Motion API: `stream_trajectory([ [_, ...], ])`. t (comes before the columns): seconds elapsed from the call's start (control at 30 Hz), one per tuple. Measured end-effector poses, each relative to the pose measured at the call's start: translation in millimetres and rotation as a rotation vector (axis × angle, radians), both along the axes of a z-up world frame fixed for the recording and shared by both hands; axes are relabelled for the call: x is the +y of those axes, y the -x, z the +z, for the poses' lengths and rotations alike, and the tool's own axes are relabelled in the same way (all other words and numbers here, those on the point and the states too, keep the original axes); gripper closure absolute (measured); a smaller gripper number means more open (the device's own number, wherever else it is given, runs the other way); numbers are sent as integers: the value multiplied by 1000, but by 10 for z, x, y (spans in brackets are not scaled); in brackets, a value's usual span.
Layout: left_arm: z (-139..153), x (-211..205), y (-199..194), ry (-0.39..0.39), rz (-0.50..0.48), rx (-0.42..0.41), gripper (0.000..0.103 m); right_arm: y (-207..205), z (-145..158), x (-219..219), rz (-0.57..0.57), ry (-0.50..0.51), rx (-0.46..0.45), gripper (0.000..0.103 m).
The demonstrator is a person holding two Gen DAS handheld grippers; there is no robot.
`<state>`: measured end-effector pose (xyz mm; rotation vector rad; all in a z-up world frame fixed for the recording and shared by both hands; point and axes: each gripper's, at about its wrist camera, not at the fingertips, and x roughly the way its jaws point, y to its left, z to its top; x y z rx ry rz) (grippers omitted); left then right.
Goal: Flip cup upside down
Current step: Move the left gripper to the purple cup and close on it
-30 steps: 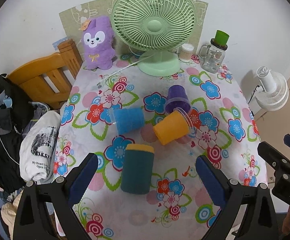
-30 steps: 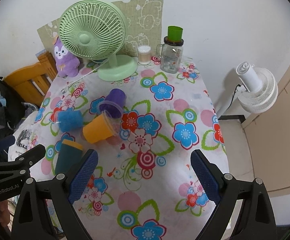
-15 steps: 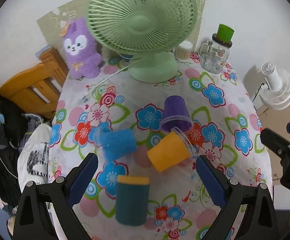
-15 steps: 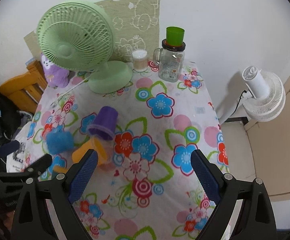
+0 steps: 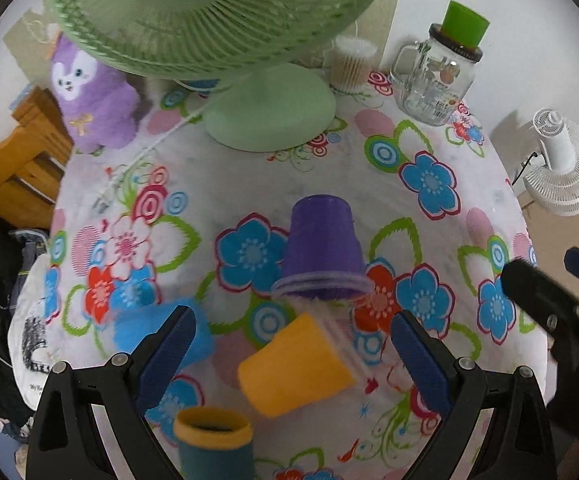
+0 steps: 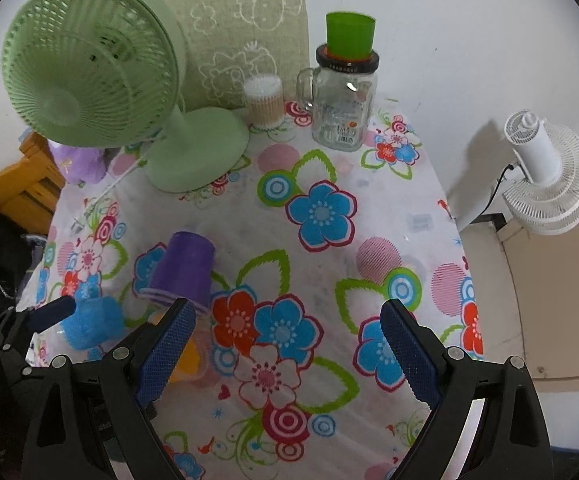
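Note:
Several cups lie on the flowered tablecloth [image 5: 429, 184]. A purple cup [image 5: 321, 248] stands upside down; it also shows in the right wrist view [image 6: 183, 268]. An orange cup [image 5: 297, 364] lies on its side, mouth toward the right, between my left gripper's [image 5: 289, 352] open fingers. A blue cup [image 5: 161, 328] lies on its side behind the left finger [image 5: 165, 356]. A teal cup with an orange rim [image 5: 213, 444] stands upright at the near edge. My right gripper [image 6: 285, 352] is open and empty above the cloth, to the right of the cups.
A green desk fan [image 5: 225, 32] stands at the back, close above my left gripper. A purple plush [image 5: 89, 96], a toothpick jar [image 5: 351, 64] and a glass mug jar with a green cup on top [image 5: 437, 76] stand along the wall. A white fan [image 6: 545, 176] is off the table's right.
Both grippers have moved forward and lower over the table. The orange cup now sits between my left gripper's open fingers. No cup has moved.

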<state>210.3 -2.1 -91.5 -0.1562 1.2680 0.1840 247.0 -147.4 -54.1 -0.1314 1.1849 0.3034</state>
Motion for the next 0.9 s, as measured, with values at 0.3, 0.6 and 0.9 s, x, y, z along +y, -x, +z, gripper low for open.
stream_trajectory([
  [0.3,-361,-35,-406,24,-16,46,4,-257,-304,-40,-64,16,52,8],
  [0.6,-753,48,-628,26,-3,128,10,-462,-639,61,-77,14,93,8],
  [0.9,-862,-34,-693,55,-39,129,26,-467,-688,122,-81,-2,91,8],
])
